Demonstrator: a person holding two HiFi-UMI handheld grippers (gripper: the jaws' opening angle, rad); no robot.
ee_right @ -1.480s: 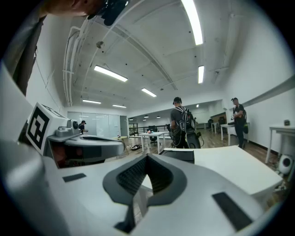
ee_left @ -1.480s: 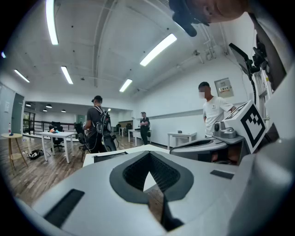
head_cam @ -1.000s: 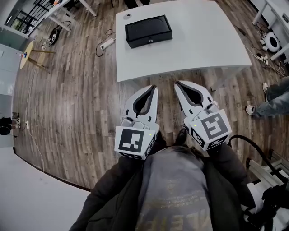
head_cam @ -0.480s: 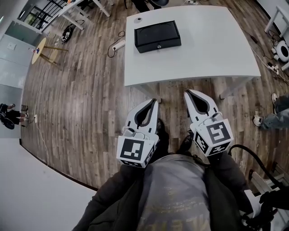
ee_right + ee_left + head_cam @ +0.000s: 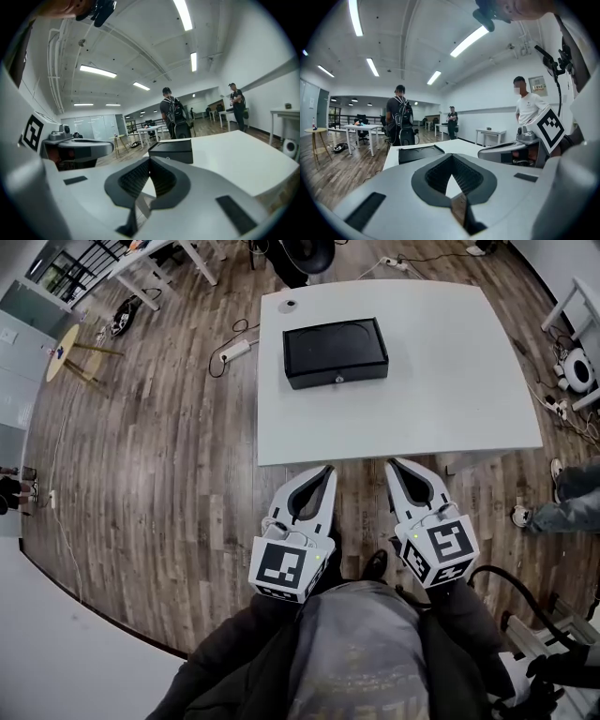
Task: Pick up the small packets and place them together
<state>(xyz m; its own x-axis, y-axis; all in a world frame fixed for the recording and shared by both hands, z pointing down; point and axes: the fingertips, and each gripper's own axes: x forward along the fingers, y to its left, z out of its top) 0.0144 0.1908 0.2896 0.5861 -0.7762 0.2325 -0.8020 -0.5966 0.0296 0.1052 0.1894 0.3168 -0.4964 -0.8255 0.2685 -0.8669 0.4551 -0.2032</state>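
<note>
The white-and-grey left gripper [image 5: 323, 471] and the matching right gripper [image 5: 394, 465] both hold their jaws closed tip to tip, gripping nothing, near the white rectangular table [image 5: 450, 381].

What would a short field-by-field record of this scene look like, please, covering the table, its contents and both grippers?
table: white, ahead of the person
on table: black box; small round object near the far left corner
packets: none in view
left gripper: jaws together, empty, at the table's near edge
right gripper: jaws together, empty, beside the left one
</note>
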